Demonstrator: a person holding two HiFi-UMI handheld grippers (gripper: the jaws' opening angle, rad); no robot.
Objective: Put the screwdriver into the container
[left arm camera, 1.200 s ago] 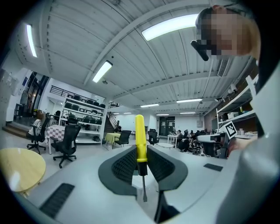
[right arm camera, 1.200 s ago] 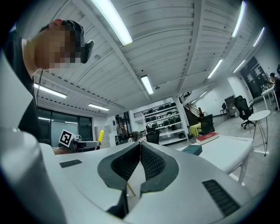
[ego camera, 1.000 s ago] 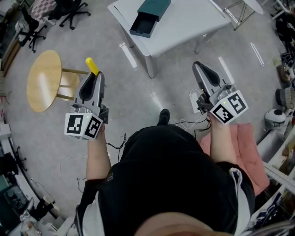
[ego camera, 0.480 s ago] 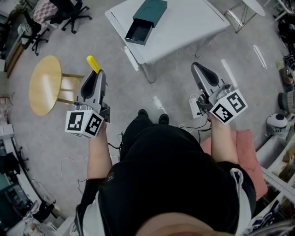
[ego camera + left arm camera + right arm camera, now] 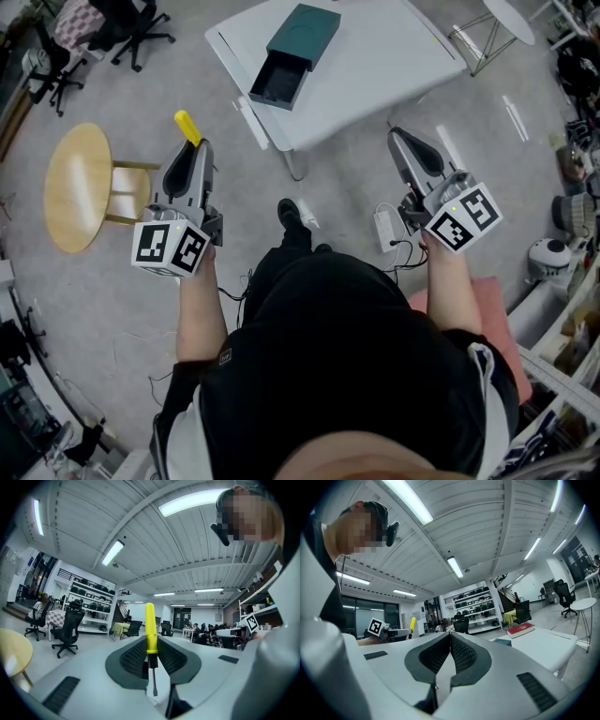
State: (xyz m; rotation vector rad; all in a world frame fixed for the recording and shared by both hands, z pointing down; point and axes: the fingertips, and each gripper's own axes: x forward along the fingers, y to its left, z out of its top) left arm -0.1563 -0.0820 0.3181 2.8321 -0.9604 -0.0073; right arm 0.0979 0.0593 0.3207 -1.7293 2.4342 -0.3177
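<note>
The person wears a black short-sleeved top [image 5: 347,375] with white side panels, and probably a dark shoe [image 5: 291,214] at the frame's centre. The left gripper [image 5: 194,148] and right gripper [image 5: 397,134] are grey, each with a white cube bearing black square markers.

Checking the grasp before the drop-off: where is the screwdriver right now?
The screwdriver is clamped in the left gripper, at the head view's left, yellow handle poking out front, over the floor between the round wooden stool and the white table.

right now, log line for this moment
left gripper: shut on yellow screwdriver | right gripper: shut, empty | drawer container: open, on white table
</note>
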